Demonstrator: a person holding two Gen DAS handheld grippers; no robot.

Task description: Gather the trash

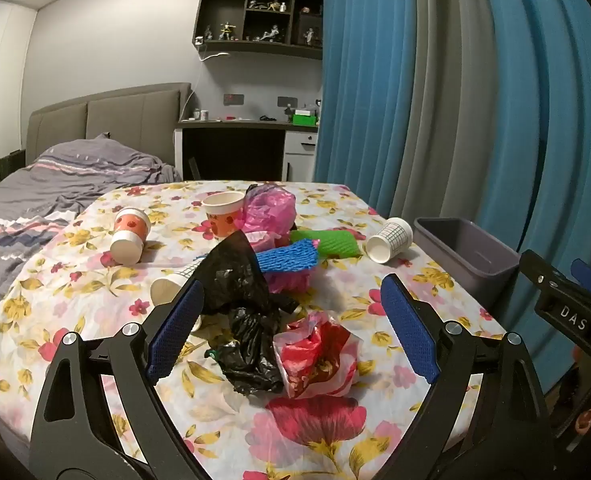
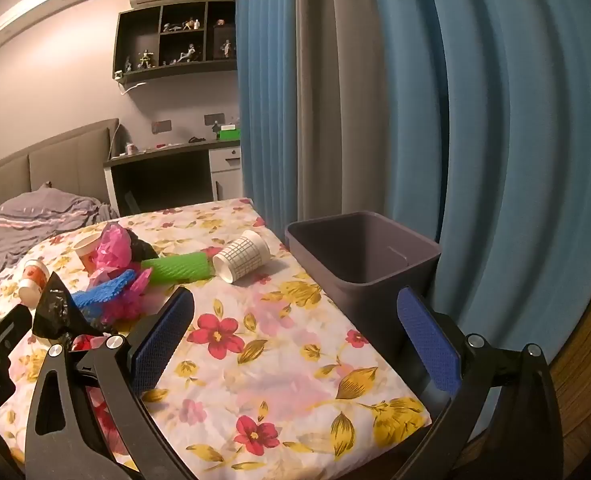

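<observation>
Trash lies on a table with a floral cloth (image 1: pixel 95 304). My left gripper (image 1: pixel 293 312) is open above a crumpled red-and-white wrapper (image 1: pixel 315 356) and a black plastic bag (image 1: pixel 247 300). Behind them lie blue foam netting (image 1: pixel 287 260), green netting (image 1: pixel 323 242), a pink bag (image 1: pixel 269 204) and paper cups (image 1: pixel 129 236), one checked cup (image 1: pixel 389 238) on its side. A grey bin (image 1: pixel 467 256) stands at the table's right edge. My right gripper (image 2: pixel 295 320) is open and empty over the cloth (image 2: pixel 263 380), beside the bin (image 2: pixel 363 256). The checked cup (image 2: pixel 243 256) and green netting (image 2: pixel 179 268) lie beyond.
Blue and grey curtains (image 1: pixel 455 100) hang right behind the bin. A bed (image 1: pixel 35 200) with a grey duvet lies left of the table. A desk (image 1: pixel 247 140) and wall shelves stand at the back. Wooden floor (image 2: pixel 583 380) shows at the right.
</observation>
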